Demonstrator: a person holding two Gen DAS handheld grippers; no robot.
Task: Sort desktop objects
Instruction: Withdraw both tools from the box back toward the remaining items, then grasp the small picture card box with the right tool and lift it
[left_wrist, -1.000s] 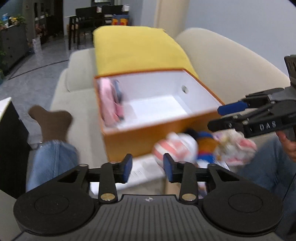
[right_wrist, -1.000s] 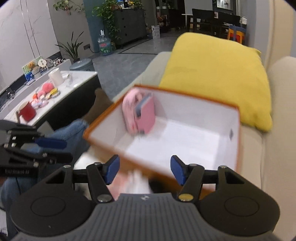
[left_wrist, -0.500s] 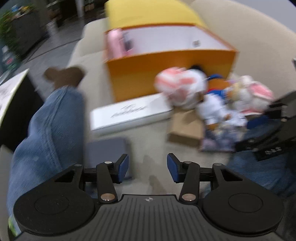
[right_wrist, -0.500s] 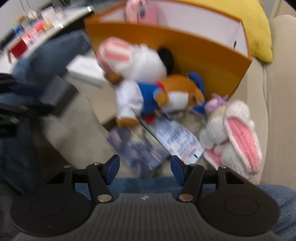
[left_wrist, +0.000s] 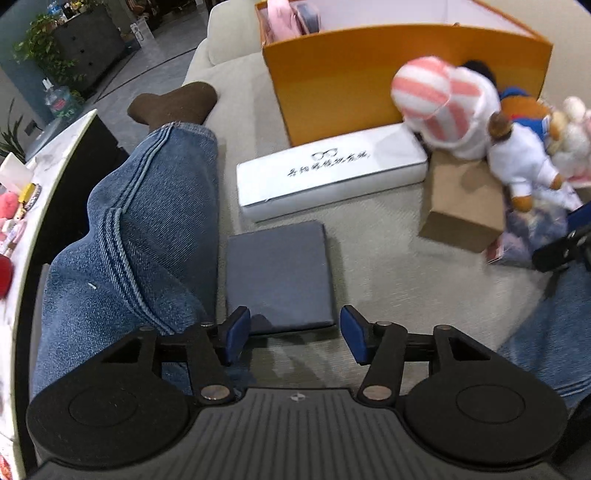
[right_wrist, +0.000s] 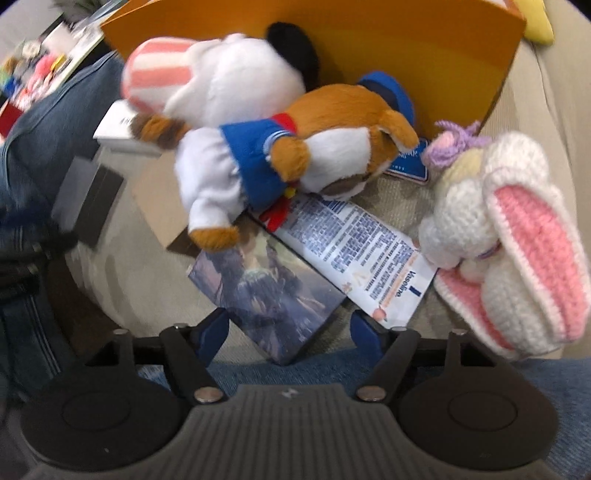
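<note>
My left gripper is open and empty, just above the near edge of a flat grey-blue case on the sofa seat. A white long box, a brown cardboard box and a striped plush lie beyond it, before the orange box. My right gripper is open and empty over a picture card. A Vaseline packet, a sailor plush and a crocheted rabbit lie ahead of it.
My jeans-clad leg lies left of the grey case. A coffee table with small items stands at far left. A pink item sits inside the orange box. The right gripper's tip shows at the left view's right edge.
Both grippers have dropped from above the orange box to low over the sofa seat. The left now hovers at the grey case, the right at the picture card.
</note>
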